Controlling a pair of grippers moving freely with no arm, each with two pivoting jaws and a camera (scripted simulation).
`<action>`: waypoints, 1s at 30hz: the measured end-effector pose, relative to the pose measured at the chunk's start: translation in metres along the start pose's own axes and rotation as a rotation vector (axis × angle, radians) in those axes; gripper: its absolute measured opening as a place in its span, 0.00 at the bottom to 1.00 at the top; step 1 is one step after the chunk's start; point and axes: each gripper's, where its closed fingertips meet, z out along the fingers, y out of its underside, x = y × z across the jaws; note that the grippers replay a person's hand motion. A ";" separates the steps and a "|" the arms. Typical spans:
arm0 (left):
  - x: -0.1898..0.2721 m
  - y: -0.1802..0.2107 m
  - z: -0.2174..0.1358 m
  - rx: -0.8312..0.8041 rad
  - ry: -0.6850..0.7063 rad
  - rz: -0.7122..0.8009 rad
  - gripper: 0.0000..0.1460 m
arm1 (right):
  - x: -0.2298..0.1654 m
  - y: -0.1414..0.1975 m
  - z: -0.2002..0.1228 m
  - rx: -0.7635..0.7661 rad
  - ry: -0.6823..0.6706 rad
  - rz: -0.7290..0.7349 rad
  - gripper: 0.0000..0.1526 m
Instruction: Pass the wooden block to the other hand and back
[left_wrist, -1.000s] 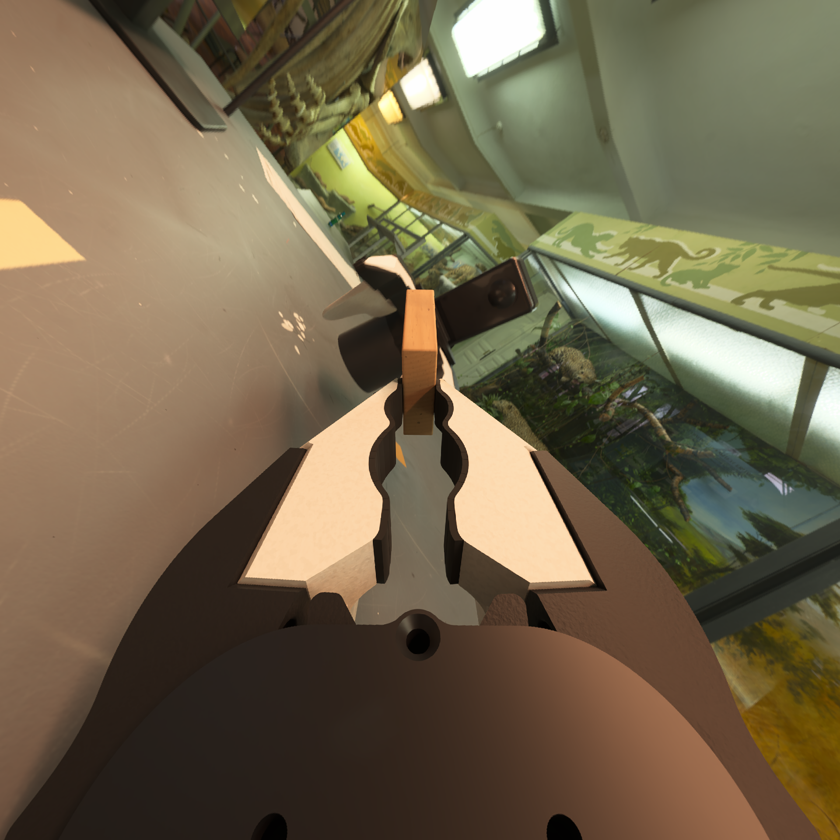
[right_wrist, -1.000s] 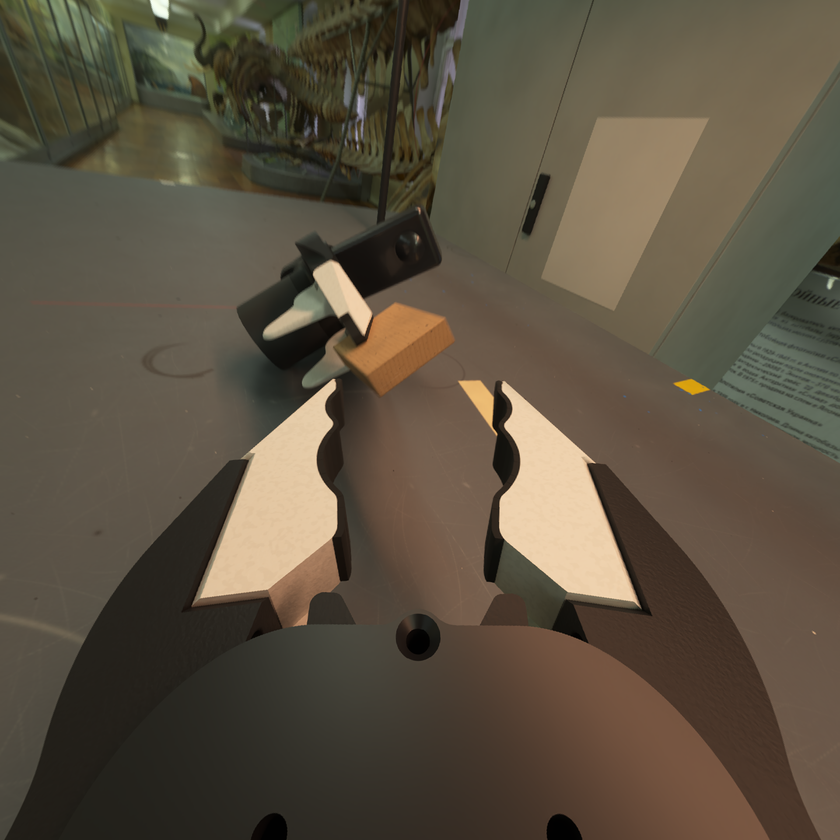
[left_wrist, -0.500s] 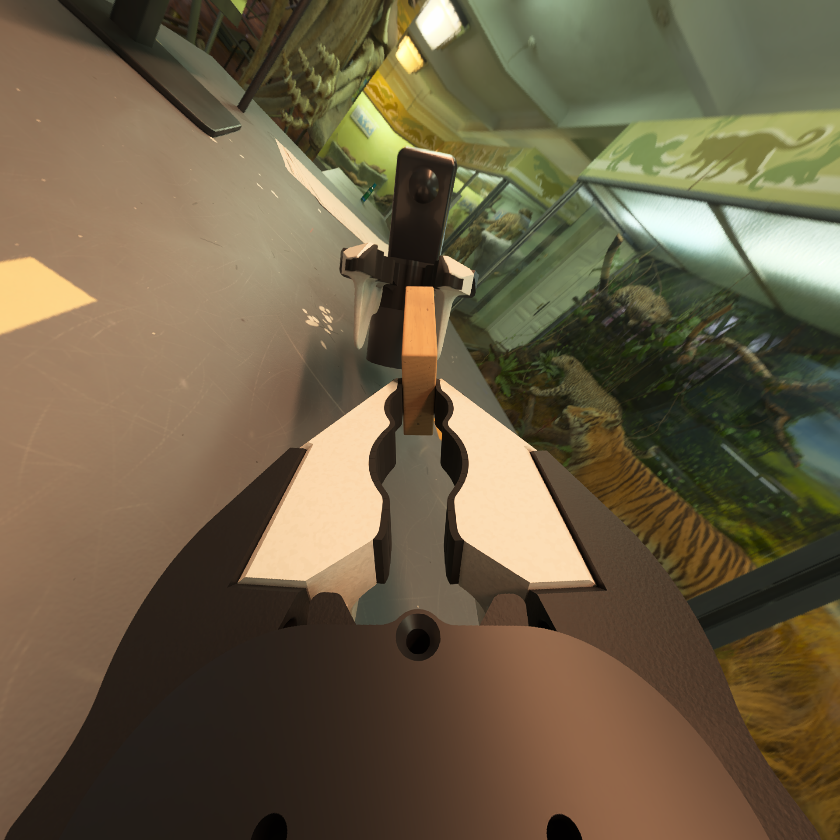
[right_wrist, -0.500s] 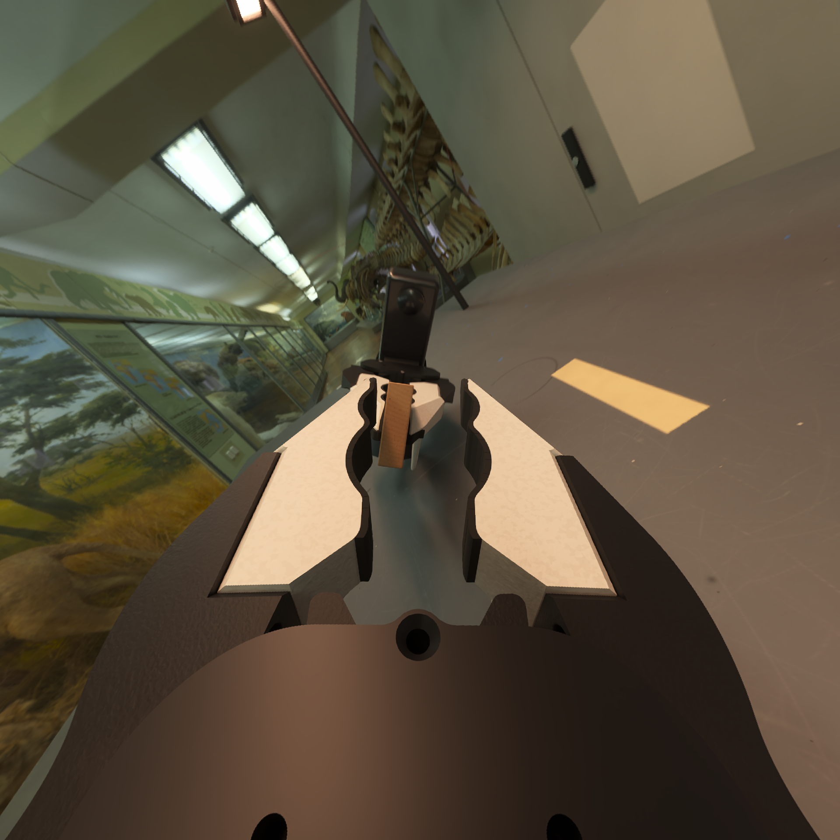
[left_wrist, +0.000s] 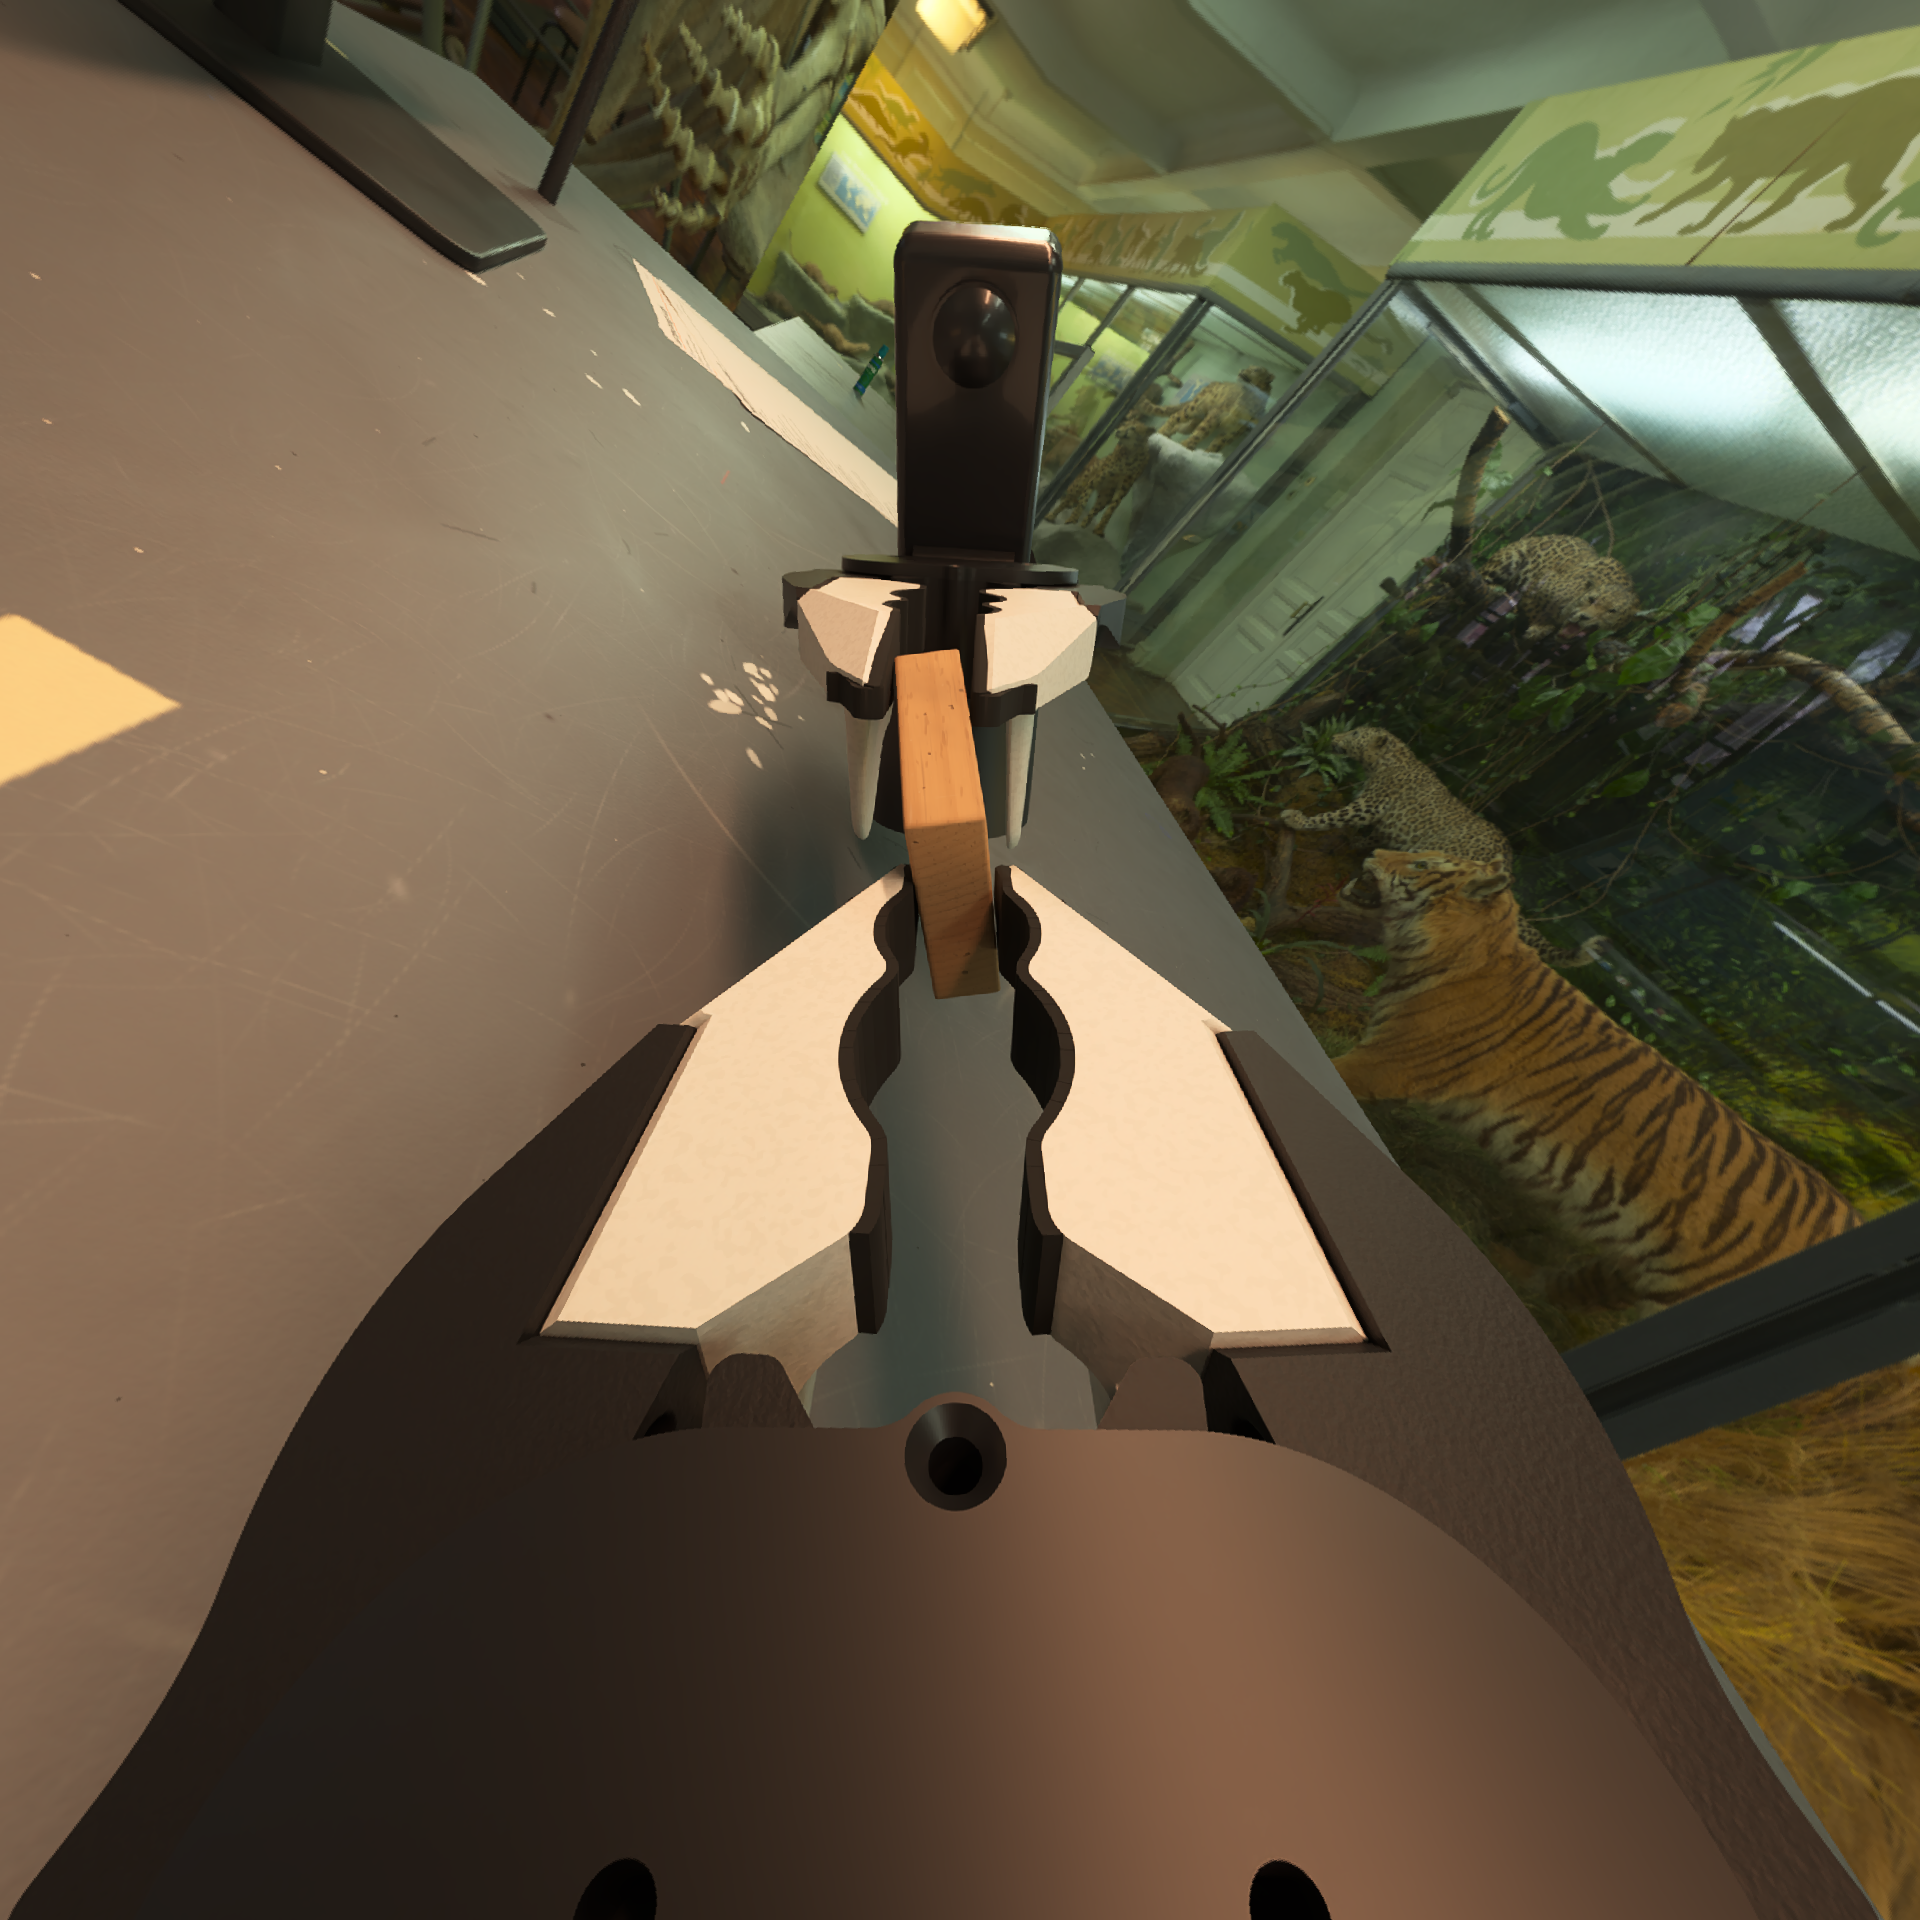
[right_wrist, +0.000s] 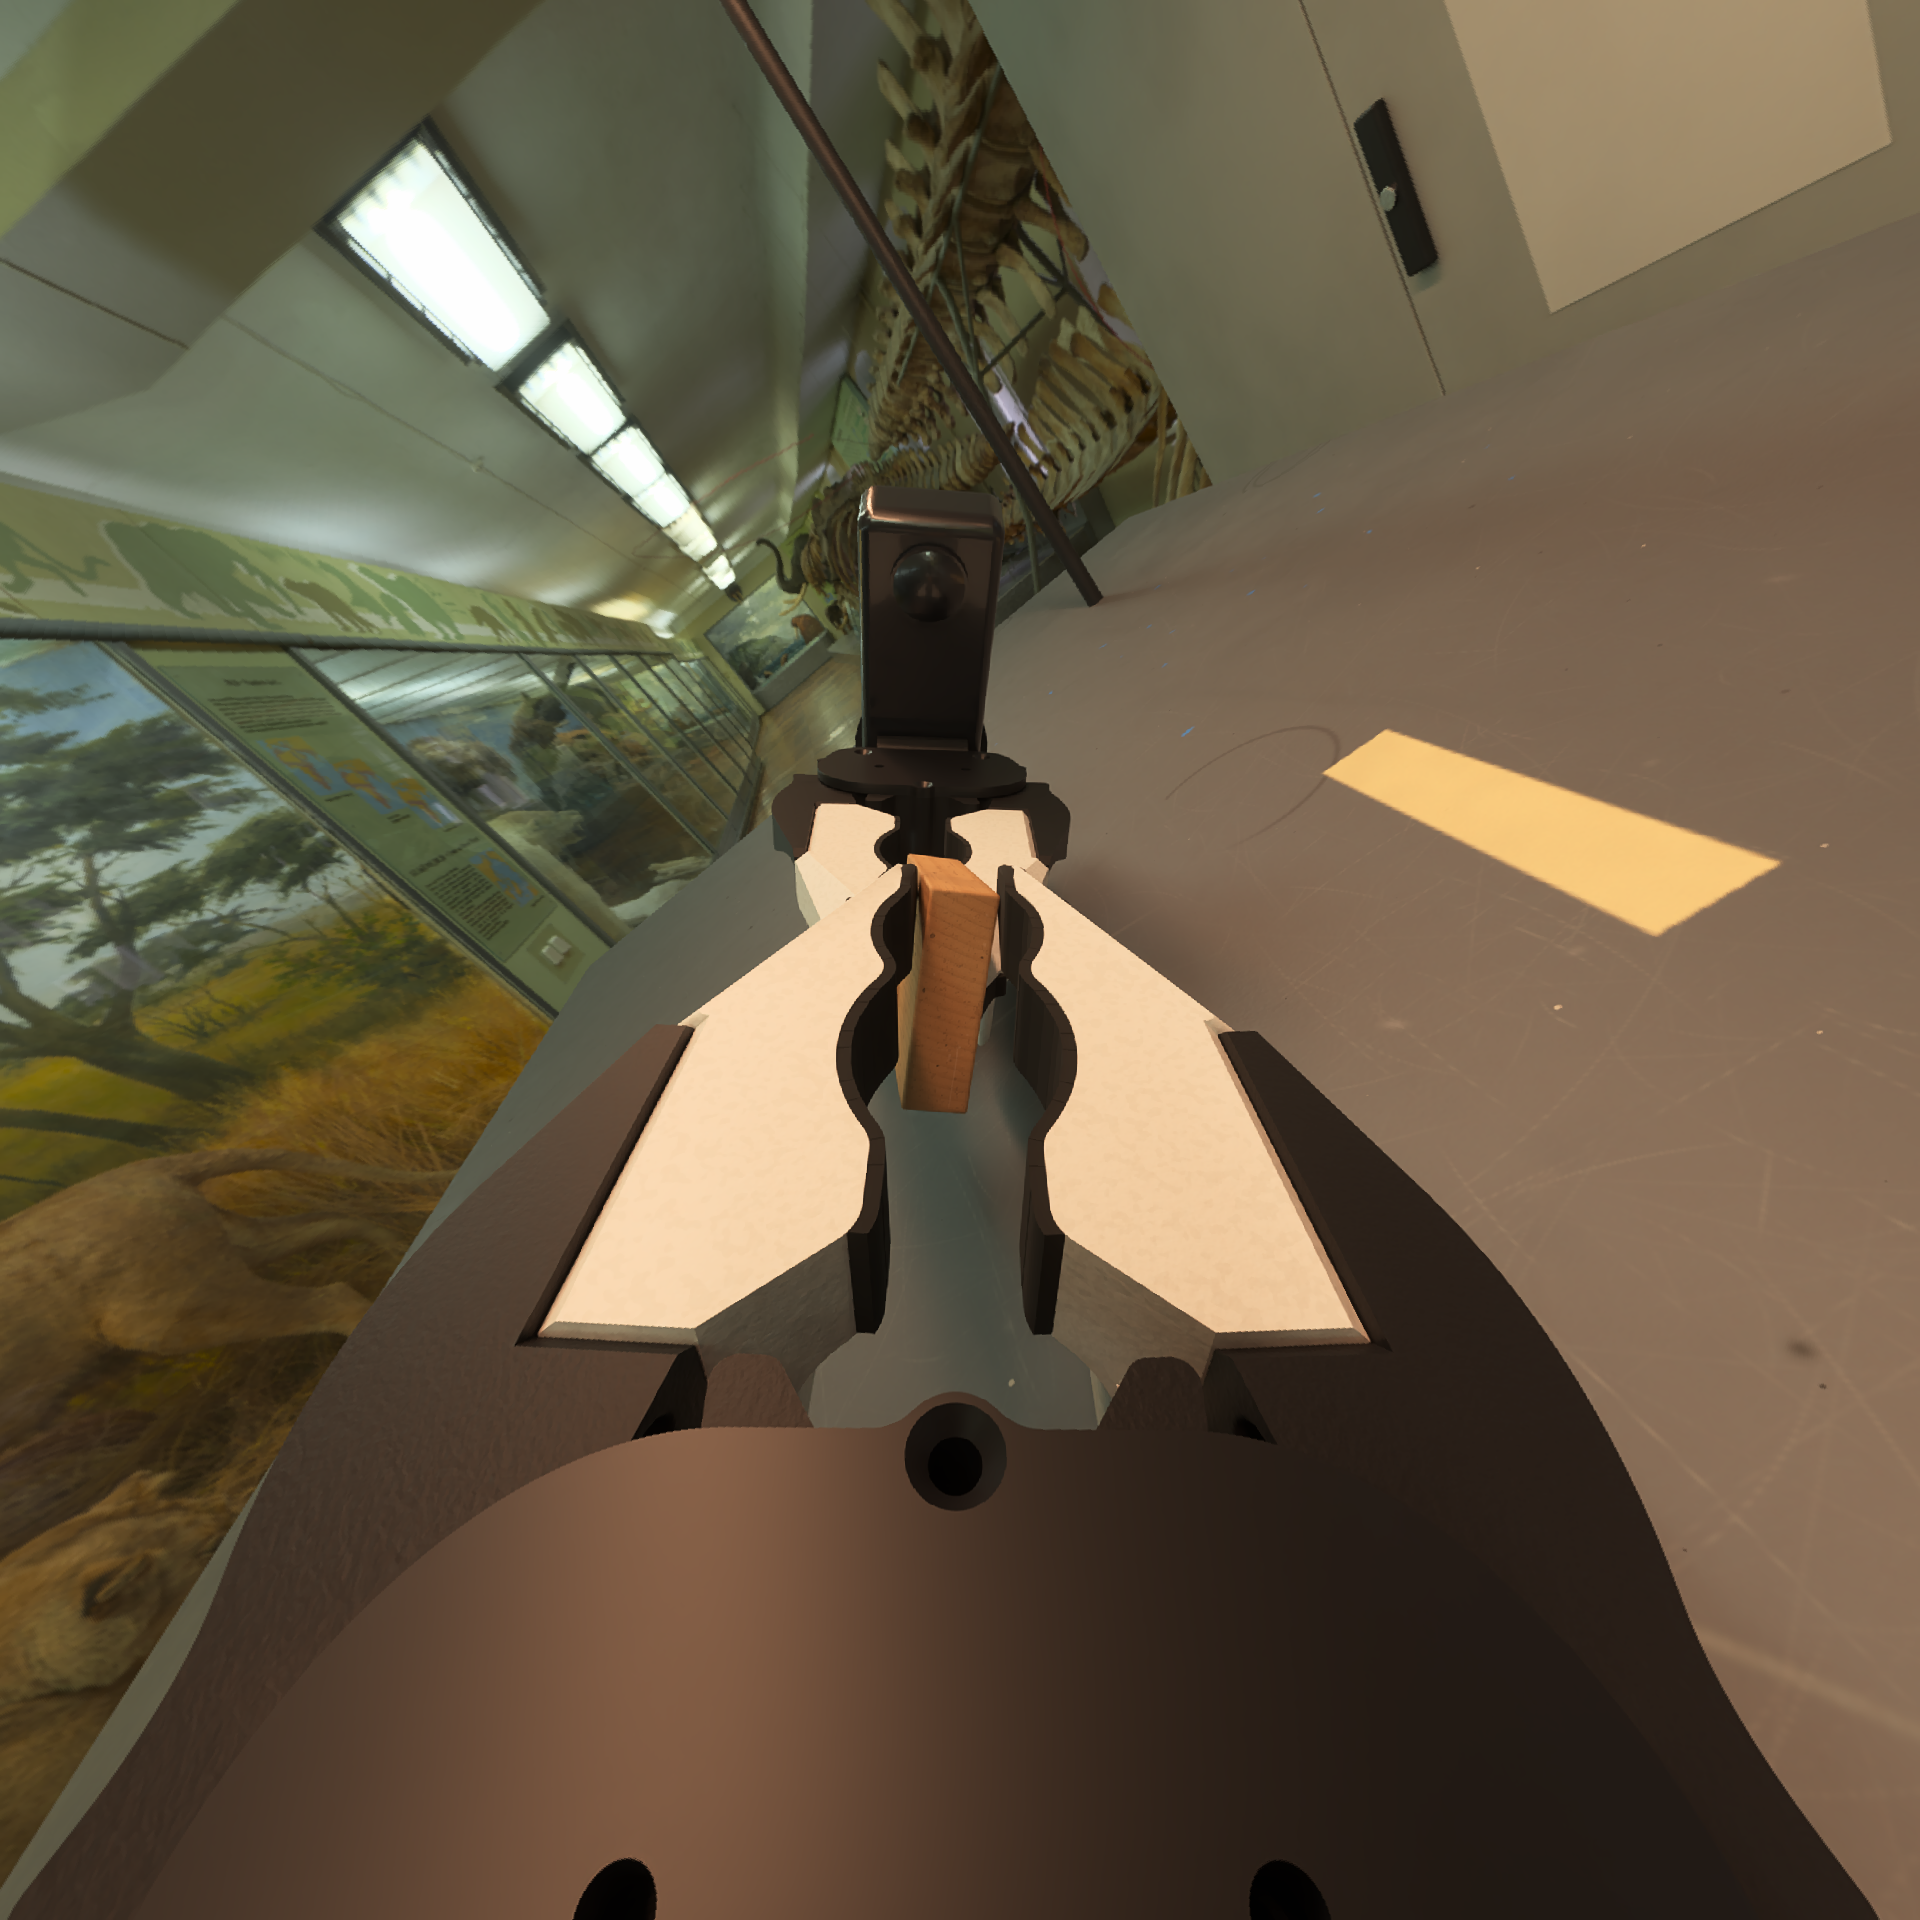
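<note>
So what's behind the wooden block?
In the left wrist view, the right tongs stand behind the wooden block, gripping its far end. The block hides where they touch it.

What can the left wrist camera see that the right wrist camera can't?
Only the left wrist view shows a tiger and leopards behind glass. Only the right wrist view shows a big skeleton, ceiling lights and a lion painting. Both show the wooden block held between the left gripper and the right gripper, which face each other with fingers closed around it, above the grey table.
</note>
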 end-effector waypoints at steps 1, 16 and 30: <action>0.000 0.000 0.000 0.005 -0.001 0.001 0.10 | 0.000 0.000 0.000 0.000 0.003 -0.003 0.10; -0.037 -0.025 -0.016 0.185 -0.232 -0.006 0.68 | 0.027 -0.034 -0.039 0.133 0.135 -0.029 0.08; -0.049 -0.057 -0.041 0.332 -0.516 0.257 0.98 | 0.025 -0.027 -0.033 0.088 0.134 -0.053 0.08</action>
